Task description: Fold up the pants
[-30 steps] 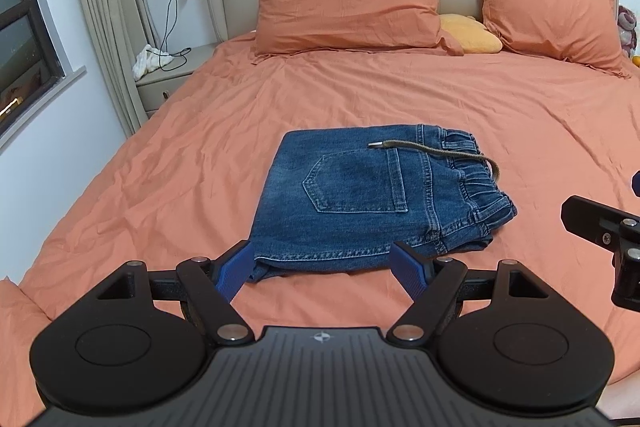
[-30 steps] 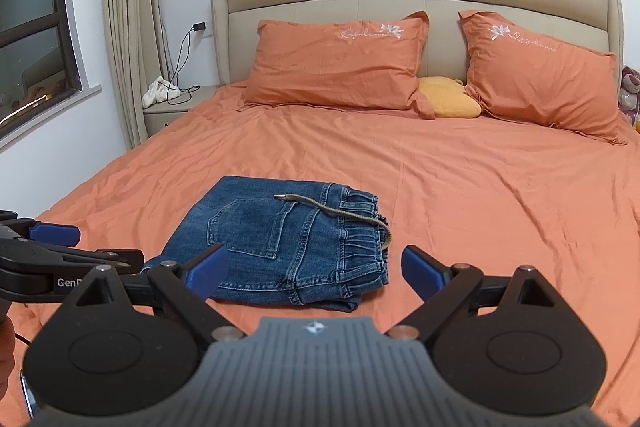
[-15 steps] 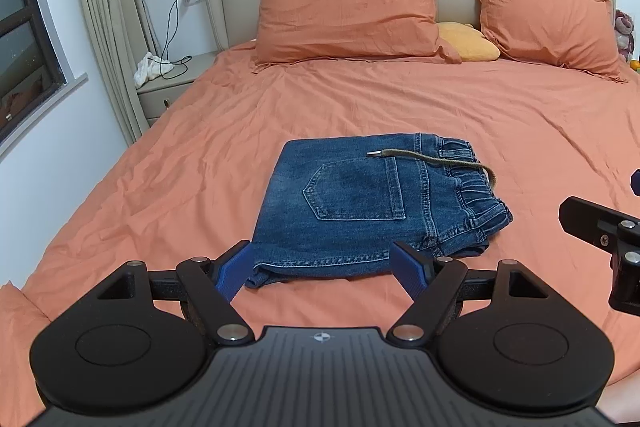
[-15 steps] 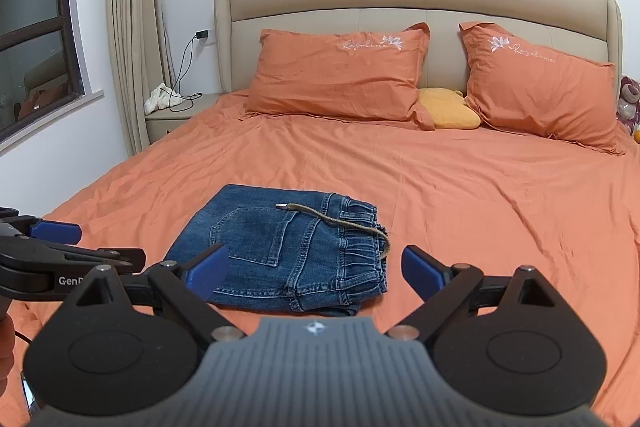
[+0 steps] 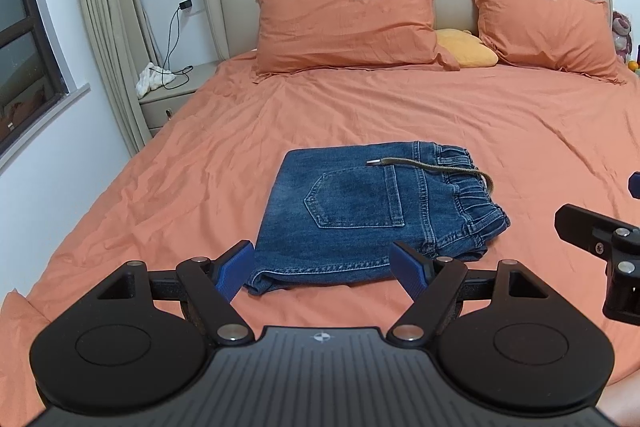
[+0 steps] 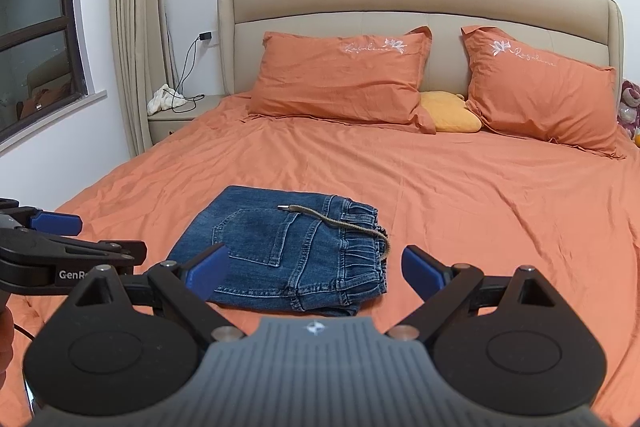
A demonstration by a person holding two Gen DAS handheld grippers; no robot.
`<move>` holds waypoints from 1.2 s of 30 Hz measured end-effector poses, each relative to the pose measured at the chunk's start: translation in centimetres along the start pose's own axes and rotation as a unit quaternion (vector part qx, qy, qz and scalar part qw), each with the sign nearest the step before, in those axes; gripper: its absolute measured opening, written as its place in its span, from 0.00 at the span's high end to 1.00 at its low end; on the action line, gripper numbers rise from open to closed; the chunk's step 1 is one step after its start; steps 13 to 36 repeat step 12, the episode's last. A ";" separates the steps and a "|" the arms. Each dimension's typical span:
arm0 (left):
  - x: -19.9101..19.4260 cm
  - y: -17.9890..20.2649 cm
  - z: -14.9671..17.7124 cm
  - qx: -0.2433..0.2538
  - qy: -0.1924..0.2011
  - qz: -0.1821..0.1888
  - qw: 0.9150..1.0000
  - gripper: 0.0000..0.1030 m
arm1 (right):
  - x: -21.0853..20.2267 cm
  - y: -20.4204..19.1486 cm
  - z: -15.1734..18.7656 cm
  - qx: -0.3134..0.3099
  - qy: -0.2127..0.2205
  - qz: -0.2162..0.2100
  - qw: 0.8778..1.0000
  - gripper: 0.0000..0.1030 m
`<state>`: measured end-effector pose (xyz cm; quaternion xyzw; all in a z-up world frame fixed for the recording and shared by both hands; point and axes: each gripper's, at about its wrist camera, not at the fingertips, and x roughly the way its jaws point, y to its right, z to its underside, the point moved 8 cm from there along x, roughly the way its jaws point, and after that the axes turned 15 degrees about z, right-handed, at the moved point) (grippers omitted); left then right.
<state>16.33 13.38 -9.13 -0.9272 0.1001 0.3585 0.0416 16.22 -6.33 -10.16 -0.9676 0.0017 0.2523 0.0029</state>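
Blue denim pants (image 5: pixel 372 211) lie folded into a compact rectangle on the orange bed, back pocket up, elastic waistband at the right, a brown drawstring (image 5: pixel 432 169) across the top. They also show in the right wrist view (image 6: pixel 296 251). My left gripper (image 5: pixel 326 271) is open and empty, just in front of the pants' near edge and apart from them. My right gripper (image 6: pixel 316 269) is open and empty, held back in front of the waistband end. Part of the right gripper (image 5: pixel 600 239) shows at the right of the left wrist view.
The bed (image 5: pixel 480 131) has an orange sheet, two orange pillows (image 5: pixel 344 23) and a yellow cushion (image 5: pixel 464 53) by the beige headboard. A nightstand (image 5: pixel 168 99) with a white cloth and a cable stands at the left, beside a curtain and window.
Both grippers have pulled back and risen a little from the pants, staying open. The folded pants have not moved.
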 end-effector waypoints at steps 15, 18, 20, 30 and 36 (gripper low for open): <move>-0.8 0.0 -0.6 0.002 0.013 0.001 1.000 0.15 | -0.5 0.3 -0.1 0.001 0.002 -0.001 1.000 0.12; -0.8 0.0 -0.6 0.002 0.013 0.001 1.000 0.15 | -0.5 0.3 -0.1 0.001 0.002 -0.001 1.000 0.12; -0.8 0.0 -0.6 0.002 0.013 0.001 1.000 0.15 | -0.5 0.3 -0.1 0.001 0.002 -0.001 1.000 0.12; -0.8 0.0 -0.6 0.002 0.013 0.001 1.000 0.15 | -0.5 0.3 -0.1 0.001 0.002 -0.001 1.000 0.12; -0.8 0.0 -0.6 0.002 0.013 0.001 1.000 0.15 | -0.5 0.3 -0.1 0.001 0.002 -0.001 1.000 0.12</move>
